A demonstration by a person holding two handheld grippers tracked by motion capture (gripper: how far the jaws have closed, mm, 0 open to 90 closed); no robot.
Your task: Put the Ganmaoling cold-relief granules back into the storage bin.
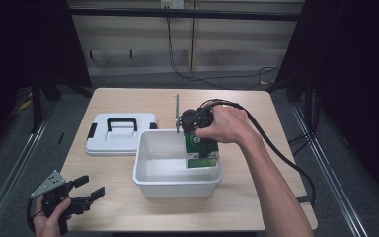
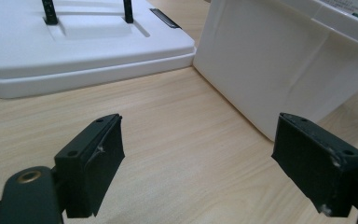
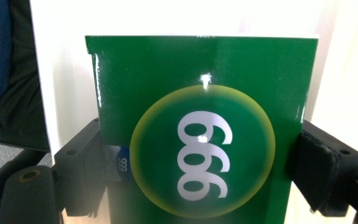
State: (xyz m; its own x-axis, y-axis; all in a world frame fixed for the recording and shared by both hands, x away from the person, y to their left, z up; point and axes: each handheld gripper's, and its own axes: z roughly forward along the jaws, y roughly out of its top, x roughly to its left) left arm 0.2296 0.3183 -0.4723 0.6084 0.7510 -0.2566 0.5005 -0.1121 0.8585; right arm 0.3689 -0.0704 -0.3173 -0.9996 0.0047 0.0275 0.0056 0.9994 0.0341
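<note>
One glossy green box point(image 3: 205, 126), white plastic bin point(image 1: 148, 177)

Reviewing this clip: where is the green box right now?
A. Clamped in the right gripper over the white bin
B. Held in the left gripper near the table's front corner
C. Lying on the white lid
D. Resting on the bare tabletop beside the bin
A: the right gripper has its jaws shut on the green box, held at the right side of the white bin.
</note>
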